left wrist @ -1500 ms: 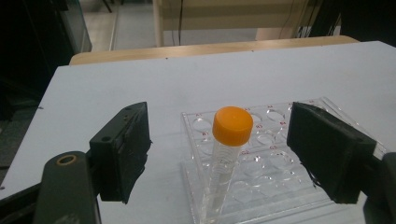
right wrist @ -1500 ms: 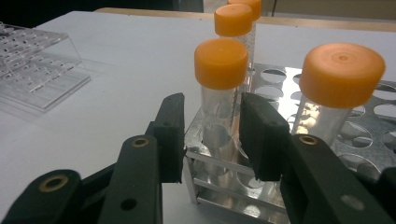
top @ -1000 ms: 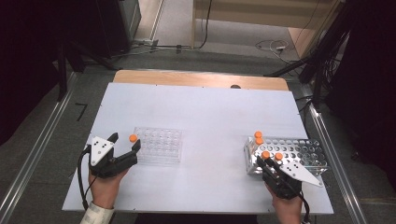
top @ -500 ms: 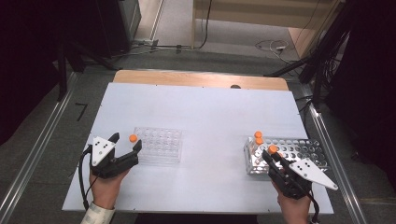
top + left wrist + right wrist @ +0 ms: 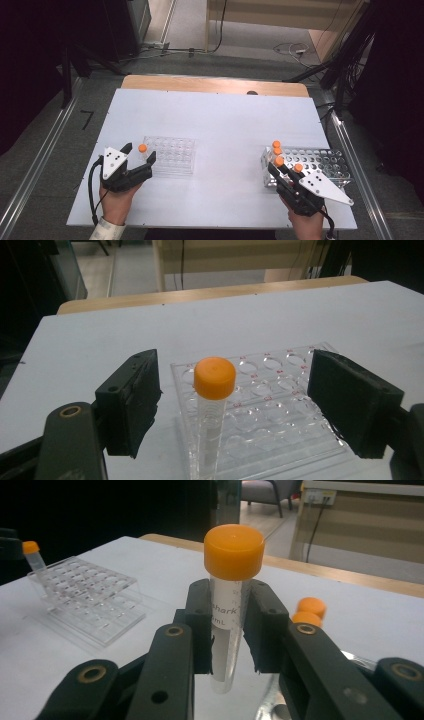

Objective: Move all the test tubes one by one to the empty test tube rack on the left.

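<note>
the right gripper has its jaws clamped on an orange-capped tube, gripping the clear body just below the cap, so the cap stands above the pads and the rounded tip hangs free beneath them. the tube is upright between the jaws (its printed scale faces the right gripper view). taking the metal rack at the right of the white surface as the landmark: the held tube is at the rack's near left corner, lifted above it, and three more orange-capped tubes stand in the rack's left end, just beside the gripper. two of those caps show behind the right jaw in the right gripper view.

well to the left of the metal rack lies a clear plastic rack, flat on the surface. one orange-capped tube stands upright in its near left corner hole. the left gripper sits at that corner with its jaws wide, one on each side of that tube and apart from it, touching nothing.
</note>
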Tool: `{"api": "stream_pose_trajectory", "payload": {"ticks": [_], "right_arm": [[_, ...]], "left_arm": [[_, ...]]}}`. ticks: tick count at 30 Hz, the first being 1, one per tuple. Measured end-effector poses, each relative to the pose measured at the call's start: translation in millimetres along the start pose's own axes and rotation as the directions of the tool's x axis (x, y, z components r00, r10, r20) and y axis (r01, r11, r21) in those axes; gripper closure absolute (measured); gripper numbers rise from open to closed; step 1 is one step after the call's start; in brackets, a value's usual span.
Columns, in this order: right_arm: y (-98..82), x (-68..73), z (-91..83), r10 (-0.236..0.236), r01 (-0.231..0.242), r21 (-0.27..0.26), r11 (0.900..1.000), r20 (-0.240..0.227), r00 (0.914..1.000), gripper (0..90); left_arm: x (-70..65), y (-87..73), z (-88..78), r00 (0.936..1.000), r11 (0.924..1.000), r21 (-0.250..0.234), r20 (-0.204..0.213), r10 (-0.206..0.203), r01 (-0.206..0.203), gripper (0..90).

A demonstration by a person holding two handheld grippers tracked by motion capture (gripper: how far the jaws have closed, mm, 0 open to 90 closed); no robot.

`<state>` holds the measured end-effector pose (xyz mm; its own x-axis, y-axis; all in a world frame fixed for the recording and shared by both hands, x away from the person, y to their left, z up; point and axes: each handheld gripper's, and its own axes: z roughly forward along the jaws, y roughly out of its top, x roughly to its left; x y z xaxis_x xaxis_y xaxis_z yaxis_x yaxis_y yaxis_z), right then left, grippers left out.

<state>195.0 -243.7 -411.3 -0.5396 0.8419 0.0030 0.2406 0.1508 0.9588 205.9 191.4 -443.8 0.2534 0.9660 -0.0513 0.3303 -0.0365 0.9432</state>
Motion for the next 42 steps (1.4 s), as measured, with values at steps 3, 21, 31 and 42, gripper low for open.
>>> {"api": "stream_pose_trajectory", "payload": {"ticks": [3,21,31,42], "right_arm": [[-1.1,4.1,6.6,0.003,-0.003,0.011,1.000,-0.033,0.9995,71.8],[-3.7,33.9,37.6,-0.032,0.040,0.060,0.997,-0.127,0.9914,71.8],[-4.8,52.2,49.2,-0.059,0.074,0.078,0.994,-0.179,0.9820,71.8],[-4.9,73.0,63.4,-0.086,0.114,0.099,0.989,-0.246,0.9654,71.8]], "left_arm": [[-3.6,0.7,-0.3,0.9999,1.0000,-0.005,0.012,0.003,-0.003,21.4],[-22.6,3.9,-3.0,0.9971,0.9994,-0.012,0.068,0.034,-0.033,21.4],[-38.6,6.2,-5.6,0.9904,0.9986,-0.018,0.128,0.051,-0.049,21.7],[-75.9,13.0,-7.9,0.9516,0.9971,-0.019,0.298,0.076,-0.073,26.9]]}}
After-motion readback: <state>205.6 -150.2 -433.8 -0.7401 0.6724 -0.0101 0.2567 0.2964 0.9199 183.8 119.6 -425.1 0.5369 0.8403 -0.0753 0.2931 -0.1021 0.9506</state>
